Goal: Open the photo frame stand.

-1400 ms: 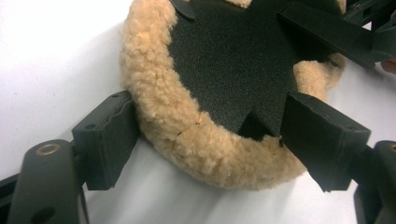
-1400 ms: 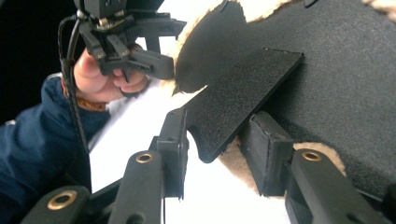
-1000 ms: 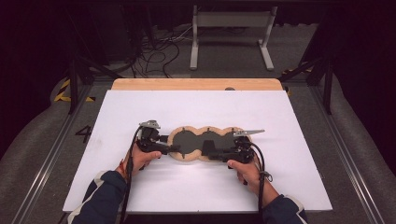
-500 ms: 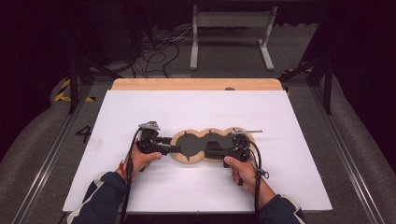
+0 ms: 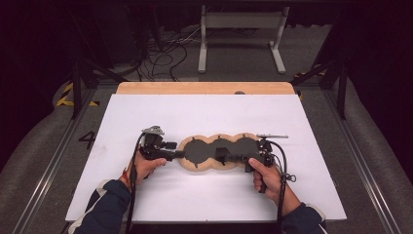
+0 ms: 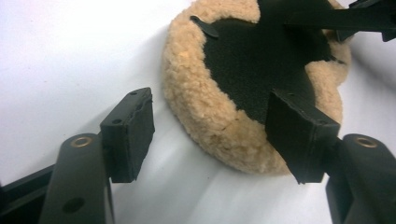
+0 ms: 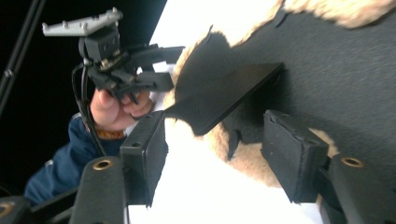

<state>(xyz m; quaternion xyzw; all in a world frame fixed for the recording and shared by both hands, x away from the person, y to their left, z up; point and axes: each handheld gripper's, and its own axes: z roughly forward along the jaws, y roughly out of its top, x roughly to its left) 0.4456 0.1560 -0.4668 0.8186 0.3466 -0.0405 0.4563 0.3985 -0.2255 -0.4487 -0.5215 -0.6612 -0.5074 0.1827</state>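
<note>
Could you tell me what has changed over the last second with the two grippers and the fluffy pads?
The right gripper has slid inward over the row of fluffy pads, and its fingers have just been opening, with nothing clamped between them. The left gripper has stayed at the row's left end, its fingers open astride the edge. The pads lie as before on the white table.

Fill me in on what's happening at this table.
A person works on a row of three tan fleece pads with black centres lying on a white table. The left gripper stands open at the row's left end, with its edge between the jaws. The right gripper reaches over the row from the right; its jaws have just been opening, gripping nothing.
</note>
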